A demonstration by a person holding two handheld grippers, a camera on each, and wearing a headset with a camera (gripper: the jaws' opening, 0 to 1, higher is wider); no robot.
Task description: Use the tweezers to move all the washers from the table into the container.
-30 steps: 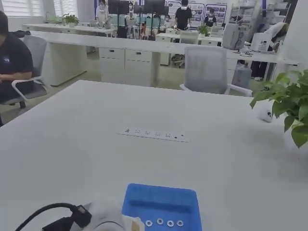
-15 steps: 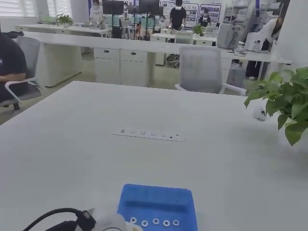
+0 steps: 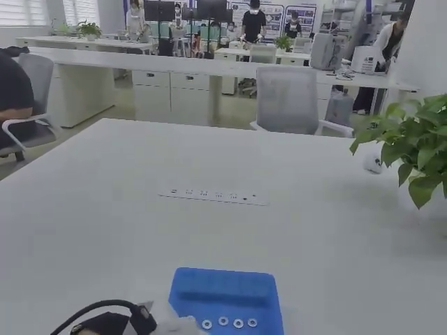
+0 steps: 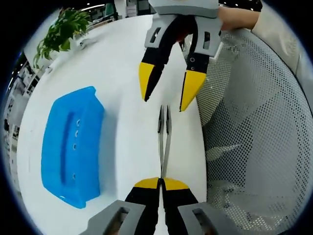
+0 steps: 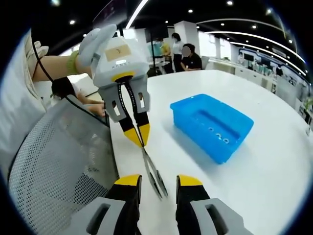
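One pair of tweezers (image 4: 164,137) pinched by the left gripper (image 4: 160,181) fingers; right gripper (image 4: 165,98) fingers spread around its tips.
Four washers (image 3: 223,321) lie inside the one blue container (image 3: 223,289) beside the tweezers; the head view cuts off its near edge.

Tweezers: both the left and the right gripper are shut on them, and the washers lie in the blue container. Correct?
No: the right gripper is open, jaws spread beside the tweezers, as the left gripper view shows. The left gripper is shut on them; the washers lie in the blue container.
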